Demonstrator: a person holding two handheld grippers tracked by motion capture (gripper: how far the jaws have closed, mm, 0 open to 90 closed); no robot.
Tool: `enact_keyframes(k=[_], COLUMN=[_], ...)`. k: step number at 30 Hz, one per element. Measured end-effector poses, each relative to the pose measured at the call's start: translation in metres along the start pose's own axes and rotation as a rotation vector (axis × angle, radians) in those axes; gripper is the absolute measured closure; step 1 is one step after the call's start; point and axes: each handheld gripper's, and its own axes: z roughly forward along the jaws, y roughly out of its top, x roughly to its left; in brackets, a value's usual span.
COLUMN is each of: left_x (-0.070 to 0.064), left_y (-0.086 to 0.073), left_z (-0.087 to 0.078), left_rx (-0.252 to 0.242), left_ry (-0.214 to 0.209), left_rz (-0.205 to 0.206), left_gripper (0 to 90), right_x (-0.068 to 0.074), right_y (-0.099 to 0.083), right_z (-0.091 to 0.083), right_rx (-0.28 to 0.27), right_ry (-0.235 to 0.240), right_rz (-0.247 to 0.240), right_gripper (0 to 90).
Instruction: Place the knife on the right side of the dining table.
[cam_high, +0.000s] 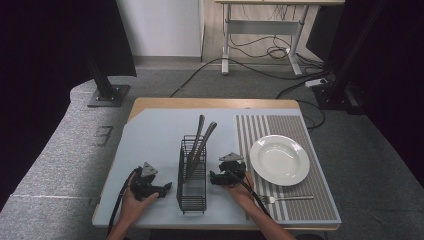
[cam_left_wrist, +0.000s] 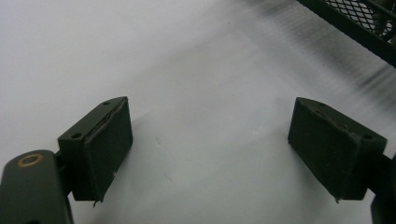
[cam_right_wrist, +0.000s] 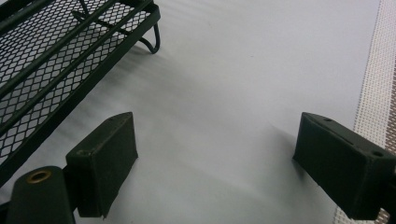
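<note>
A black wire-mesh cutlery basket (cam_high: 192, 175) stands in the middle of the pale blue mat, with two metal utensils (cam_high: 200, 142) leaning out of its far end. My left gripper (cam_high: 162, 189) rests on the mat just left of the basket, open and empty (cam_left_wrist: 210, 149); the basket's corner (cam_left_wrist: 369, 23) shows at the upper right of the left gripper view. My right gripper (cam_high: 216, 177) sits just right of the basket, open with nothing between its jaws (cam_right_wrist: 215, 163); the basket's mesh wall (cam_right_wrist: 60, 60) runs along the left of the right gripper view.
A white plate (cam_high: 279, 160) lies on a striped placemat (cam_high: 290, 130) at the right. A fork (cam_high: 285, 199) lies on the placemat near the front edge. The placemat's edge (cam_right_wrist: 373, 93) shows beside my right gripper. Cables and a desk frame stand on the floor beyond the table.
</note>
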Motion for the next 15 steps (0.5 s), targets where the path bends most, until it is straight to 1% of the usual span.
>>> enact_keyframes(k=[3,4,8,11,15], left_x=[0.000,0.000,0.000,0.000,0.000], left_y=[0.000,0.000,0.000,0.000,0.000], left_z=[0.000,0.000,0.000,0.000,0.000], left_rx=[0.000,0.000,0.000,0.000,0.000], left_ry=[0.000,0.001,0.000,0.000,0.000], left_rz=[0.000,0.000,0.000,0.000,0.000], left_gripper=[13.2,13.2,13.2,13.2,13.2], right_x=[-0.002,-0.004,-0.007,-0.011,-0.016], right_y=[0.000,-0.001,0.000,0.006,0.019], right_z=[-0.001,-0.002,-0.006,-0.017,-0.038], right_rx=[-0.010,-0.024,-0.036,-0.070,-0.114], right_ry=[0.015,0.029,0.040,0.062,0.083], right_rz=[0.015,0.033,0.048,0.063,0.075], right_gripper=[13.4,13.4,13.4,13.2,12.9])
